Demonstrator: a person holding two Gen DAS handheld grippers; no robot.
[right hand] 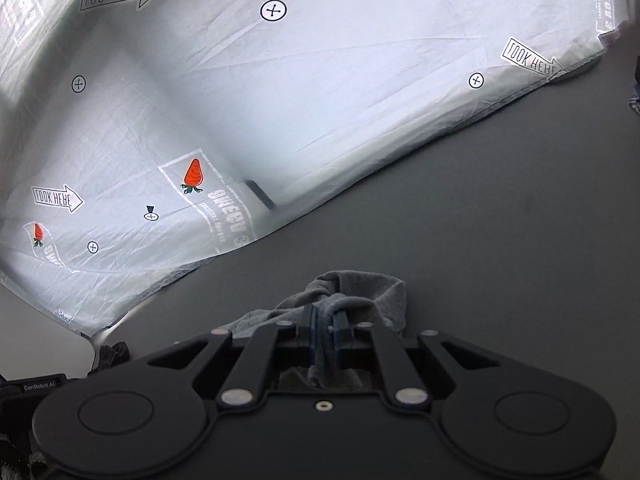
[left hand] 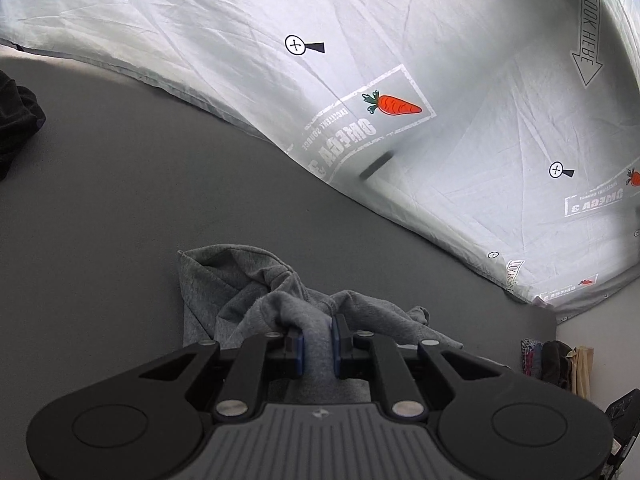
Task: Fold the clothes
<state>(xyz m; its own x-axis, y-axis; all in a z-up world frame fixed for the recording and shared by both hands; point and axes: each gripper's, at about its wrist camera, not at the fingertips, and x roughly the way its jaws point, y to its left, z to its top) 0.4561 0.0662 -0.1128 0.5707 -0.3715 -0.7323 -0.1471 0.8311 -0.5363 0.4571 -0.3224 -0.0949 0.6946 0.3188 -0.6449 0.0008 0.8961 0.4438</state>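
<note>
Both tongs, left (left hand: 318, 334) and right (right hand: 326, 322), pinch bunched parts of the grey garment (left hand: 240, 292) over the dark bench (left hand: 120, 200). The right bite looks thin (a rolled edge only), so pulling the cloth taut could slip it free and drop the garment crumpled.

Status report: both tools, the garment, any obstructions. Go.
Left tool shut on grey garment. Right tool shut on the same garment, bunched on the grey table. Printed sheet behind; nothing in the way.

L gripper (left hand: 317, 336) clamped on grey garment (left hand: 256, 304); R gripper (right hand: 326, 330) likewise pinching cloth.
</note>
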